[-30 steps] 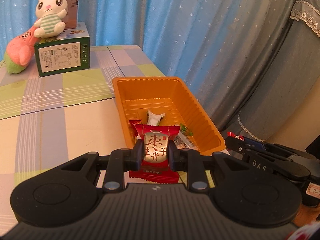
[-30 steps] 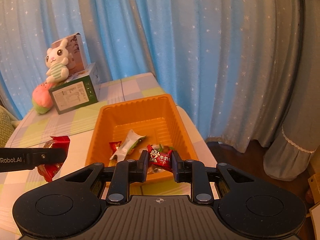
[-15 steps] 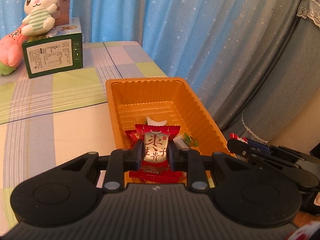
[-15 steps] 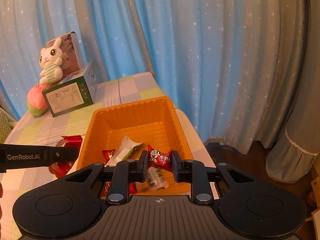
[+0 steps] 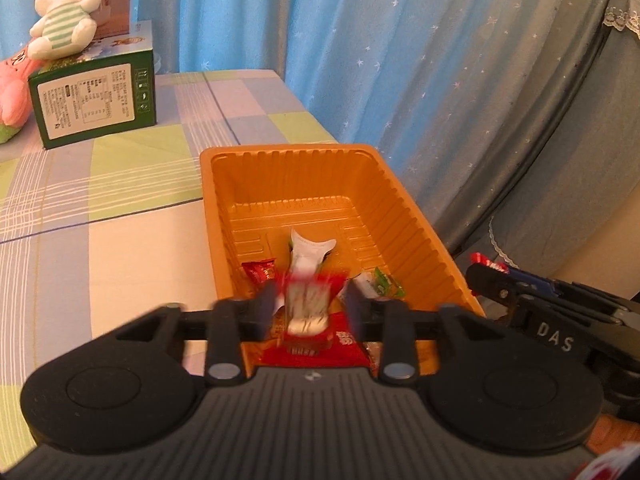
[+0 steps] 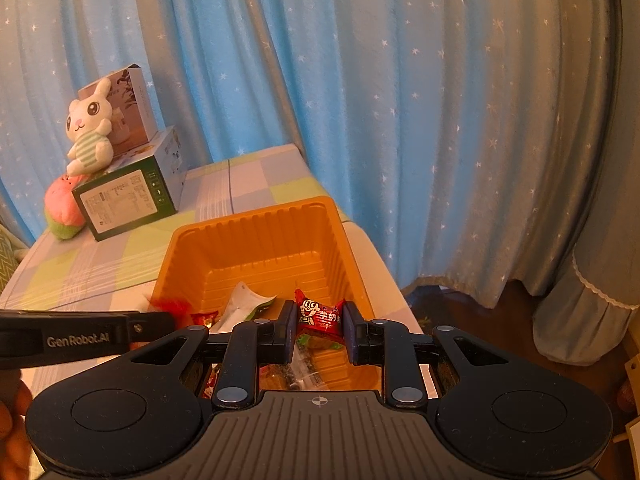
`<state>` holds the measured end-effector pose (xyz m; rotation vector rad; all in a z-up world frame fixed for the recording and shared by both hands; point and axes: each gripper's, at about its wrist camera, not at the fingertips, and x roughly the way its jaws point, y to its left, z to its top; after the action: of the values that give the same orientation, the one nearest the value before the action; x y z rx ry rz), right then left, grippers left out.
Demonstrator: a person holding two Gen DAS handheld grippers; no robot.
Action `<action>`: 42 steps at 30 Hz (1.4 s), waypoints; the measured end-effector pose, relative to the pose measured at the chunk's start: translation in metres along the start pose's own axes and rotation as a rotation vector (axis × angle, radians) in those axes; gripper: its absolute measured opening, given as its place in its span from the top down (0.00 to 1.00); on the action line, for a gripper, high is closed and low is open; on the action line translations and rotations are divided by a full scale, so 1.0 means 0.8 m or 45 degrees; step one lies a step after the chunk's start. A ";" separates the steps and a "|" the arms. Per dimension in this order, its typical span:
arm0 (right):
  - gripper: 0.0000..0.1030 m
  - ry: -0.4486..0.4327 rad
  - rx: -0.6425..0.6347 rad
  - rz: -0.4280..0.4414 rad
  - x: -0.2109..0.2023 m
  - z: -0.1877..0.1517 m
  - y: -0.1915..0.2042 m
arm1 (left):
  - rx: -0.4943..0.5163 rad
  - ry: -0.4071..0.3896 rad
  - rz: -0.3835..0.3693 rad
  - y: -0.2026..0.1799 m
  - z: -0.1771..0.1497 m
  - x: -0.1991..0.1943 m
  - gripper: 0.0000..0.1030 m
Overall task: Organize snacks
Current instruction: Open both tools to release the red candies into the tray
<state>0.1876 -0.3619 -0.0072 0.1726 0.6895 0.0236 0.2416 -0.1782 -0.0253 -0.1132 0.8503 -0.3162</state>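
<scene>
Our left gripper [image 5: 310, 308] is opening, and the blurred red-and-white snack packet [image 5: 308, 304] between its fingers sits above the orange tray [image 5: 420, 216]. At its 3 o'clock, our right gripper [image 6: 318, 330] stays closed on a red candy [image 6: 320, 316].

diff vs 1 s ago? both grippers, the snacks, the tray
The left gripper came in over the orange tray and its jaws are opening: the red-and-white snack packet, clamped before, now sits blurred between spread fingers, apparently dropping. The right gripper also closed in on the tray, still shut on the small red candy. Tray, its wrappers, green box and bunny unchanged.
</scene>
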 end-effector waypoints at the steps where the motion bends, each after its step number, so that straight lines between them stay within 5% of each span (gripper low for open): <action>1: 0.76 0.000 0.002 0.000 0.000 0.000 0.000 | -0.001 -0.001 0.005 0.002 -0.001 0.000 0.56; 39: 0.76 0.050 0.013 0.144 0.017 0.024 0.037 | -0.085 -0.013 0.083 0.057 -0.035 -0.044 0.56; 41: 0.69 0.077 0.058 0.185 0.022 0.026 0.032 | -0.086 -0.010 0.087 0.059 -0.037 -0.046 0.56; 42: 0.53 0.082 0.077 0.187 0.023 0.027 0.029 | -0.090 -0.009 0.087 0.061 -0.038 -0.047 0.56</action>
<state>0.2162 -0.3405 0.0016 0.2812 0.7410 0.1500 0.2068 -0.1194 -0.0291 -0.1505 0.8564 -0.2216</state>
